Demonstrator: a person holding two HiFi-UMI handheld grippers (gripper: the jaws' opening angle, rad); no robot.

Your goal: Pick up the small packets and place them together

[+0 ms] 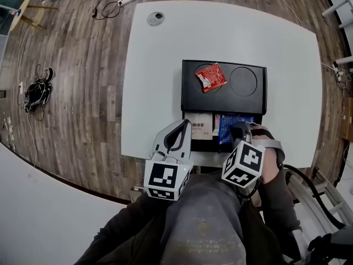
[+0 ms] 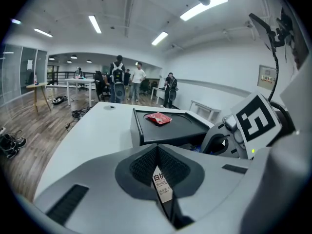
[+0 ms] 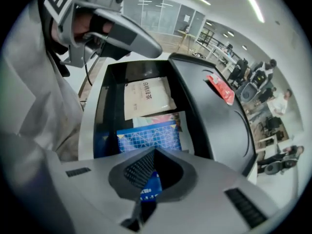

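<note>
A black stand (image 1: pixel 253 101) on the white table (image 1: pixel 149 93) has a red packet (image 1: pixel 210 77) on its top. Its lower front compartment holds beige tea packets (image 1: pixel 201 125) on the left and blue packets (image 1: pixel 225 130) on the right. My left gripper (image 1: pixel 185 126) hovers at the compartment's left front. In the left gripper view it (image 2: pixel 157 152) is shut on a thin white printed packet (image 2: pixel 162 186). My right gripper (image 1: pixel 238 130) points steeply down over the blue stack. In the right gripper view it (image 3: pixel 155 155) is shut on a blue packet (image 3: pixel 148 189), above the remaining blue ones (image 3: pixel 146 141).
A round cable grommet (image 1: pixel 156 19) sits at the table's far left corner. Cables and a power strip (image 1: pixel 124 0) lie on the wooden floor beyond. The table's front edge (image 1: pixel 165 158) runs just below the grippers. Several people (image 2: pixel 127 82) stand far off.
</note>
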